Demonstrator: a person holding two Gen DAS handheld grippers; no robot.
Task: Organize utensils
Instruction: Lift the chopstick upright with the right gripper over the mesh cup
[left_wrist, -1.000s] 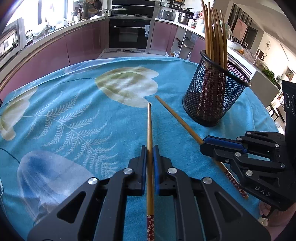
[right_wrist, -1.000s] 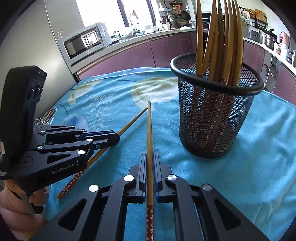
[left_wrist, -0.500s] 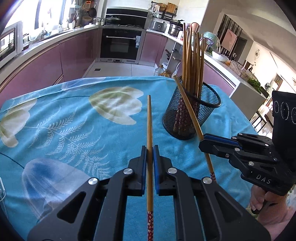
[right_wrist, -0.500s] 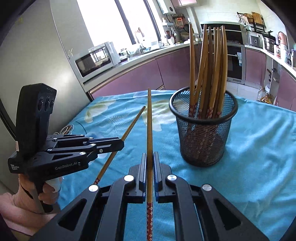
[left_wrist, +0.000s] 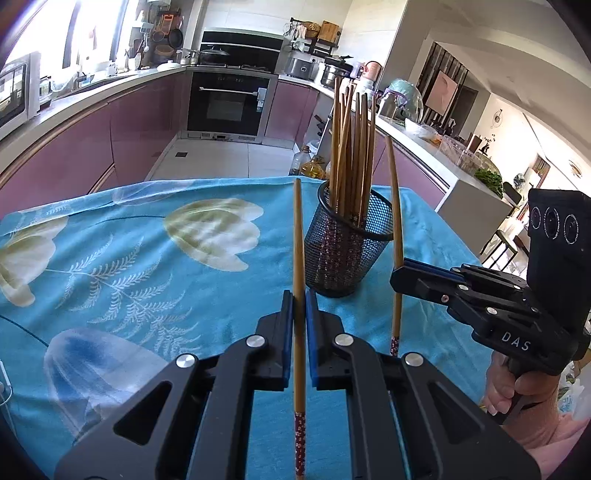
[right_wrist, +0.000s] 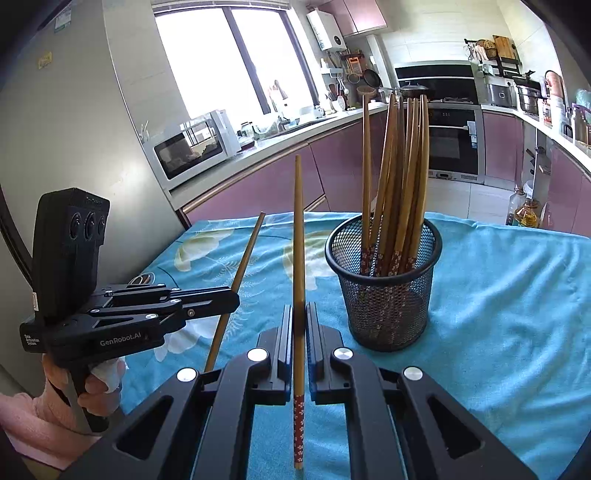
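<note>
A black mesh cup (left_wrist: 347, 243) (right_wrist: 388, 295) stands on the blue flowered cloth and holds several wooden chopsticks, tips up. My left gripper (left_wrist: 299, 299) is shut on one wooden chopstick (left_wrist: 298, 240), lifted above the cloth and left of the cup. In the right wrist view that gripper (right_wrist: 232, 295) shows at the left with its chopstick (right_wrist: 243, 262). My right gripper (right_wrist: 299, 314) is shut on a second chopstick (right_wrist: 298, 229), also raised, just left of the cup. In the left wrist view it (left_wrist: 397, 271) sits right of the cup with its chopstick (left_wrist: 395, 206) nearly upright.
The table cloth (left_wrist: 129, 258) ends at a far edge behind the cup, with kitchen floor beyond. Purple cabinets, an oven (left_wrist: 229, 103) and a microwave (right_wrist: 192, 147) line the walls. A person's hands (right_wrist: 103, 376) hold both gripper handles.
Both grippers have risen from the cloth with their chopsticks, and both have tipped upward. The cup now looks smaller and lower in both views.
</note>
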